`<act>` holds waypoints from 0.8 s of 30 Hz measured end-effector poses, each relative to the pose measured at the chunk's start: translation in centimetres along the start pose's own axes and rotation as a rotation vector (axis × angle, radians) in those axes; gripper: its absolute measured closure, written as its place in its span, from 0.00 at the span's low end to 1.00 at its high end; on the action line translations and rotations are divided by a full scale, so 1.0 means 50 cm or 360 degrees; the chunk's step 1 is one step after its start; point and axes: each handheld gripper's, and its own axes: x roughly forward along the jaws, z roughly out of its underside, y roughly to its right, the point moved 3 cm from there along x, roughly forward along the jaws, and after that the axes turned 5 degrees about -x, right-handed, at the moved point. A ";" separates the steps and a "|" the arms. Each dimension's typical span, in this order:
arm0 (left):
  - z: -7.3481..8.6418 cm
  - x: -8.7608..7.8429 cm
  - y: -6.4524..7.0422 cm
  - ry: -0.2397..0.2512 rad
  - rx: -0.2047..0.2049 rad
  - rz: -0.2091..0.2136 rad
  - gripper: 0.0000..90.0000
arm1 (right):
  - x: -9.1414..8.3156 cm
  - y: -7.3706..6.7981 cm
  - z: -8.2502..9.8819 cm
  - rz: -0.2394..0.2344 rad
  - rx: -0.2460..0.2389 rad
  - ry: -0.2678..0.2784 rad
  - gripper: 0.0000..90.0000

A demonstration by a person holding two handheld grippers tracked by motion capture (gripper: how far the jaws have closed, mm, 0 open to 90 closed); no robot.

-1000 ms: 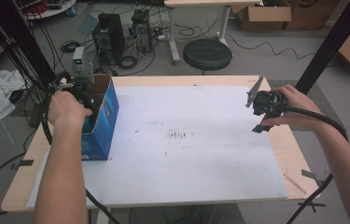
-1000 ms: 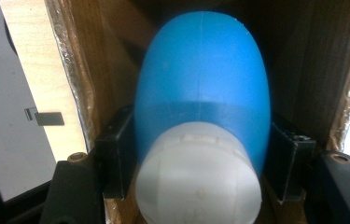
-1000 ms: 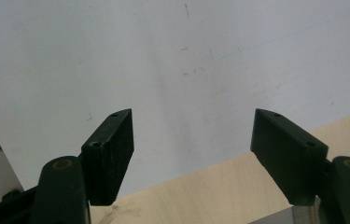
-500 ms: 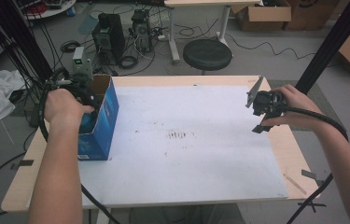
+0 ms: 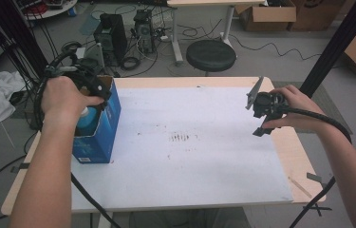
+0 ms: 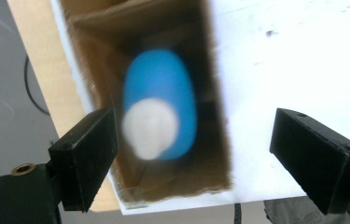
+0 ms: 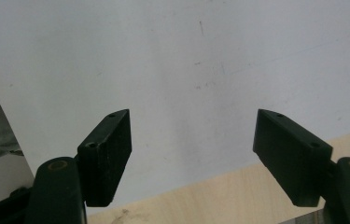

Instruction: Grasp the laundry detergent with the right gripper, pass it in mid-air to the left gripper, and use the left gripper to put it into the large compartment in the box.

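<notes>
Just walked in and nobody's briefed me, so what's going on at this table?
A person stands at a table covered with a white sheet, holding a two-jaw gripper in each hand. The left gripper hangs open above an open blue box at the table's left edge, looking down on a blue bottle with a white cap standing inside; its jaws are not touching the bottle. The right gripper is open too, holding nothing, over the bare sheet near the table's right side.
</notes>
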 end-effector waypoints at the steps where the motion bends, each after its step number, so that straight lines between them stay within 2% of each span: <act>1: 0.000 -0.004 0.011 0.0013 0.0035 0.0018 0.18 | -0.002 -0.001 -0.003 -0.0003 -0.0003 -0.0007 0.31; 2: 0.000 -0.004 0.011 0.0013 0.0035 0.0018 0.18 | -0.002 -0.001 -0.003 -0.0003 -0.0003 -0.0007 0.31; 4: -0.001 -0.011 0.033 0.0035 0.0099 0.0024 0.17 | -0.006 -0.002 -0.010 -0.0006 -0.0004 -0.0001 0.30; 5: -0.001 -0.016 0.056 0.0056 0.0151 0.0050 0.17 | -0.012 -0.004 -0.015 -0.0005 0.0000 -0.0004 0.30; 6: -0.001 -0.017 0.067 0.0071 0.0178 0.0051 0.17 | -0.015 -0.004 -0.018 -0.0008 -0.0005 0.0000 0.30; 7: -0.001 -0.017 0.067 0.0071 0.0178 0.0051 0.17 | -0.019 -0.005 -0.020 -0.0008 -0.0008 -0.0005 0.30; 8: -0.002 -0.020 0.090 0.0092 0.0220 0.0063 0.17 | -0.022 -0.006 -0.023 -0.0007 -0.0008 0.0002 0.30; 10: -0.002 -0.020 0.096 0.0094 0.0231 0.0070 0.17 | -0.028 -0.006 -0.025 -0.0005 -0.0014 0.0007 0.30; 12: -0.004 -0.021 0.124 0.0110 0.0287 0.0110 0.17 | -0.040 -0.006 -0.030 0.0004 -0.0008 0.0021 0.29; 14: -0.005 -0.018 0.153 0.0118 0.0340 0.0116 0.17 | -0.045 -0.005 -0.032 0.0012 -0.0006 0.0023 0.29; 17: -0.006 -0.015 0.184 0.0128 0.0395 0.0146 0.17 | -0.051 -0.005 -0.034 0.0014 -0.0007 0.0024 0.29; 18: -0.006 -0.015 0.184 0.0128 0.0395 0.0146 0.17 | -0.053 -0.006 -0.035 0.0014 -0.0008 0.0025 0.29; 24: -0.009 -0.003 0.241 0.0139 0.0515 0.0189 0.17 | -0.060 -0.008 -0.041 0.0021 -0.0012 0.0027 0.29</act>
